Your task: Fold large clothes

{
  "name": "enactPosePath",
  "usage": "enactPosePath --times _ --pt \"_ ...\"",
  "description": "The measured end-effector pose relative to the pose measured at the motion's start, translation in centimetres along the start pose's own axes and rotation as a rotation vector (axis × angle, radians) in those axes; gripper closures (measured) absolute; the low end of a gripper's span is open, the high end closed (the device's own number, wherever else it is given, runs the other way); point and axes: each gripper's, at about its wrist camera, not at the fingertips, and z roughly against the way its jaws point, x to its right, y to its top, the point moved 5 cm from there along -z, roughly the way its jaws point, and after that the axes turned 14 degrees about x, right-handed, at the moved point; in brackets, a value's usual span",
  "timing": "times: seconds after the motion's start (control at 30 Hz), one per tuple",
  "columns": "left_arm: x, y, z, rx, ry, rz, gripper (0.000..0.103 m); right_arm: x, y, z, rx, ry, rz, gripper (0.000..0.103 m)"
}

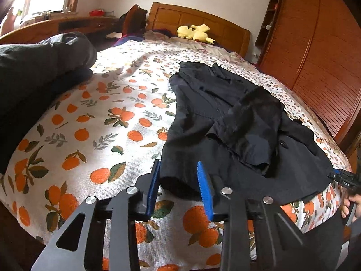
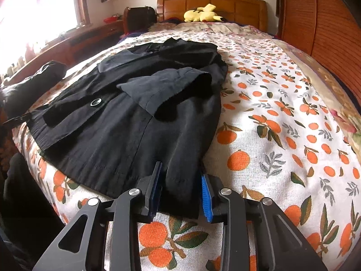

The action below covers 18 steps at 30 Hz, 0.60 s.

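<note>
A black coat (image 1: 225,122) lies spread on the bed, both sleeves folded across its body. It also shows in the right wrist view (image 2: 135,103). My left gripper (image 1: 178,169) is open, its blue-padded jaws on either side of the coat's near left hem corner. My right gripper (image 2: 181,171) is open too, its jaws on either side of the coat's near right hem corner. The right gripper also shows at the far right of the left wrist view (image 1: 345,180).
The bed has an orange-print bedspread (image 1: 101,122). Dark folded clothes (image 1: 38,72) are stacked at the bed's left side. A yellow plush toy (image 2: 202,13) lies by the wooden headboard (image 2: 212,2). A wooden wardrobe (image 1: 315,45) stands on the right.
</note>
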Motion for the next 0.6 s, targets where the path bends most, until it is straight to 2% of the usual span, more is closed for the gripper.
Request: enactPosePath --times 0.3,0.37,0.4,0.5,0.6 --pt "0.2 -0.5 -0.9 -0.032 -0.005 -0.019 0.070 0.0 -0.1 -0.1 -0.004 0.004 -0.002 0.074" --pt "0.2 -0.2 -1.0 -0.040 -0.022 -0.016 0.092 -0.1 0.4 -0.1 -0.011 0.017 -0.010 0.086" --pt "0.4 0.0 -0.9 -0.042 -0.032 -0.015 0.096 -0.2 0.7 -0.1 -0.010 0.026 -0.012 0.089" --pt "0.8 1.0 -0.4 -0.035 -0.038 0.002 0.098 -0.5 2.3 0.8 0.022 0.048 -0.010 0.094" --pt "1.4 3.5 1.3 0.017 -0.088 0.051 0.099 -0.8 4.6 2.2 0.062 0.061 -0.007 0.095"
